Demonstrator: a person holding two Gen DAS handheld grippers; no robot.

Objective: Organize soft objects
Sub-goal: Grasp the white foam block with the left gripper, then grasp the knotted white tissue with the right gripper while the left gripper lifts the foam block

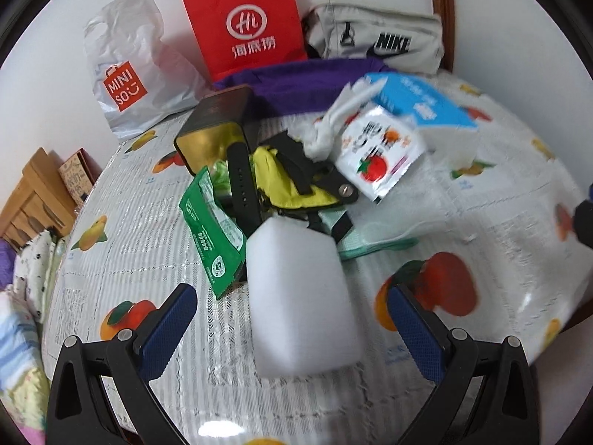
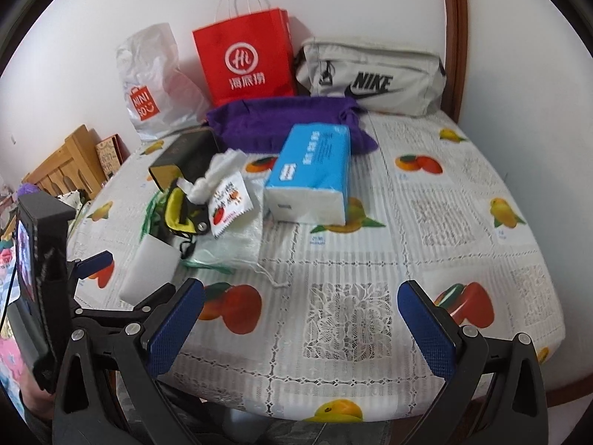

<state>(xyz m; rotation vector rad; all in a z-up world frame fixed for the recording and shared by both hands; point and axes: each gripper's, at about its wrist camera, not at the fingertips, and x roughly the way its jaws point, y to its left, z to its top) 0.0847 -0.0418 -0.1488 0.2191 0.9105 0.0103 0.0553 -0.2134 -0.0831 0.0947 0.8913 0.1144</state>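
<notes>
A white foam sponge block [image 1: 300, 296] lies on the fruit-print tablecloth [image 1: 481, 259], between the fingers of my open left gripper [image 1: 292, 330], which does not touch it. The block also shows in the right wrist view [image 2: 148, 270]. Behind it is a pile: a green packet [image 1: 211, 226], a yellow and black pouch [image 1: 292, 178], a tomato-print packet [image 1: 381, 152], a blue tissue pack [image 1: 422, 107] and a purple cloth [image 1: 296, 81]. My right gripper [image 2: 300, 326] is open and empty above the table's near edge. The left gripper [image 2: 92, 263] appears at its left.
A red paper bag [image 2: 246, 57], a white Miniso plastic bag [image 2: 152, 85] and a grey Nike bag [image 2: 370, 78] stand against the back wall. A dark and gold box [image 1: 218, 126] lies in the pile. A wooden chair [image 2: 63, 163] stands at the left.
</notes>
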